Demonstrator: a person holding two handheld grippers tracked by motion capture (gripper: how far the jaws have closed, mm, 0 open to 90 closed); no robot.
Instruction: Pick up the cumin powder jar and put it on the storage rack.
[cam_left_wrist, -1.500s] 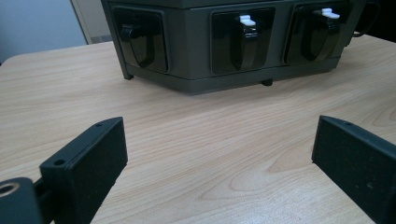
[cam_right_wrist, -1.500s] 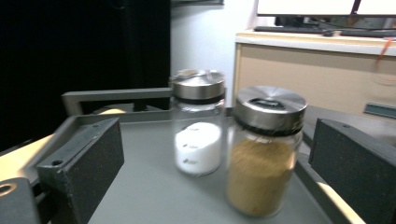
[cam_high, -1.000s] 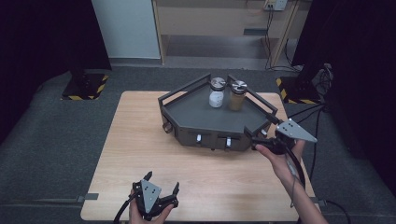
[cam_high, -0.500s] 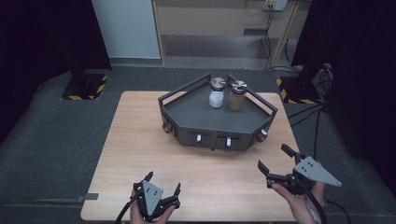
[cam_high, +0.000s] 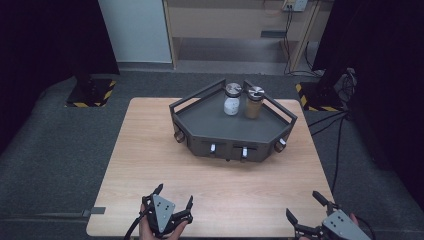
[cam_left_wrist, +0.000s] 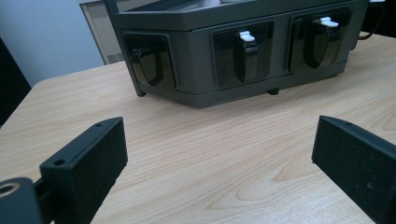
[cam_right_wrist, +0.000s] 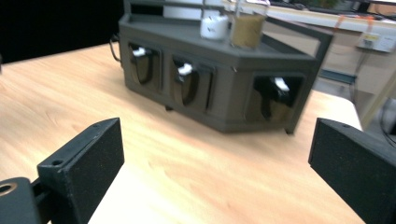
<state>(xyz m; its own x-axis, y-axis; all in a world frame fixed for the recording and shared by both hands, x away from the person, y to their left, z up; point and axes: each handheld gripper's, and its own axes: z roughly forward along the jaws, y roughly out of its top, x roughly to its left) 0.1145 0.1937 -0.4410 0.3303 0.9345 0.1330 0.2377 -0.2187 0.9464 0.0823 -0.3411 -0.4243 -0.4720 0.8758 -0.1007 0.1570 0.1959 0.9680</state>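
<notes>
Two hand-held grippers wait at the near edge of a wooden table (cam_high: 150, 150), both empty and both with their jaws spread wide apart. The left hand-held gripper (cam_high: 171, 202) sits near-left, gripped by a hand from below, its view aimed across bare wood at the front face of a dark grey angular rack (cam_high: 200, 122). The right hand-held gripper (cam_high: 306, 212) hovers at the near-right corner, angled toward the rack's right side.

The rack stands well apart from both tools, toward the far middle of the table, its raised rails forming a tray on top. Two jars stand just beside each other at the far end of that tray: a white jar (cam_high: 231, 99) on the left and a brown-filled jar (cam_high: 254, 102) on the right, each with a metal lid. Recessed slots along the rack's front hold small white-tipped levers (cam_left_wrist: 245, 35).

The wide-open jaws and the pulled-back position suggest a resting or ready posture, leaving a clear approach to the rack. The rails likely keep the jars from sliding off.
</notes>
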